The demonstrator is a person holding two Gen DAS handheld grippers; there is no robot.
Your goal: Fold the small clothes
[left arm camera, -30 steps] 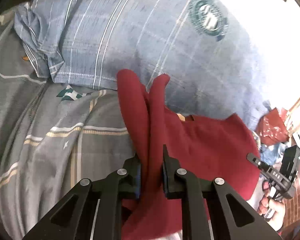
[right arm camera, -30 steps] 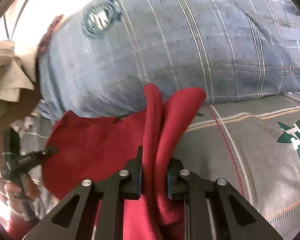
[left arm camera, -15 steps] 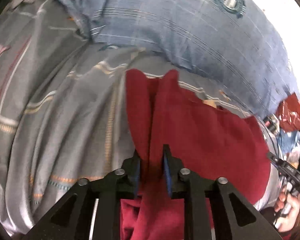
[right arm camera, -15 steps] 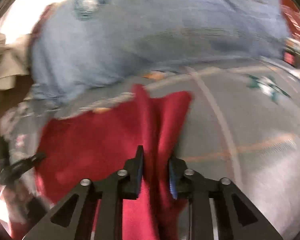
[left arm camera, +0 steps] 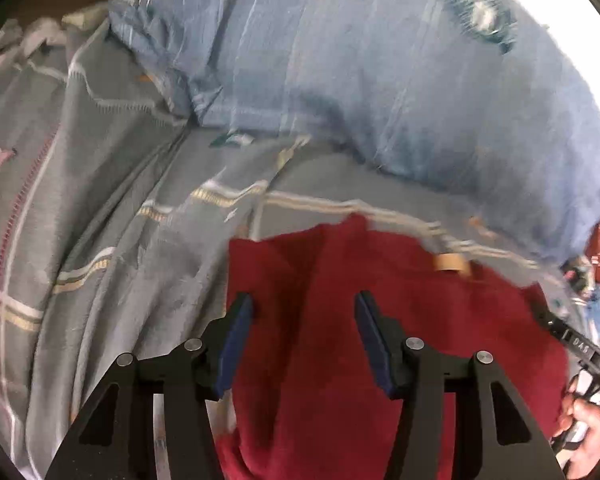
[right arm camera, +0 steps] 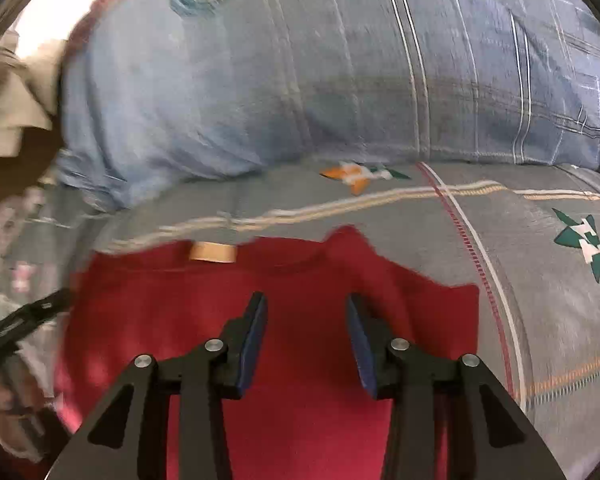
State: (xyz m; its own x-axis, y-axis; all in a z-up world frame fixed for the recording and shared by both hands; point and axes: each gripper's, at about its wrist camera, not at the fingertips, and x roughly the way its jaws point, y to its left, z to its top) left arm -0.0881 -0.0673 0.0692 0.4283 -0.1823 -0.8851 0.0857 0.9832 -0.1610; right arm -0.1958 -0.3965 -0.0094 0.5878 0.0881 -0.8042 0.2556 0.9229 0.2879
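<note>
Both the left gripper and right gripper have just been opening, jaws parted and holding nothing, over the red garment, whose tan label at 11 o'clock is unreadable.

Red garment under open-jawed right gripper

Both cameras ride just behind their own fingers, looking steeply down and forward, close over the bed. The left wrist view sits over the left edge of the red garment, the right wrist view over its right edge. Both share the garment, the grey sheet and the blue pillow beyond.
</note>
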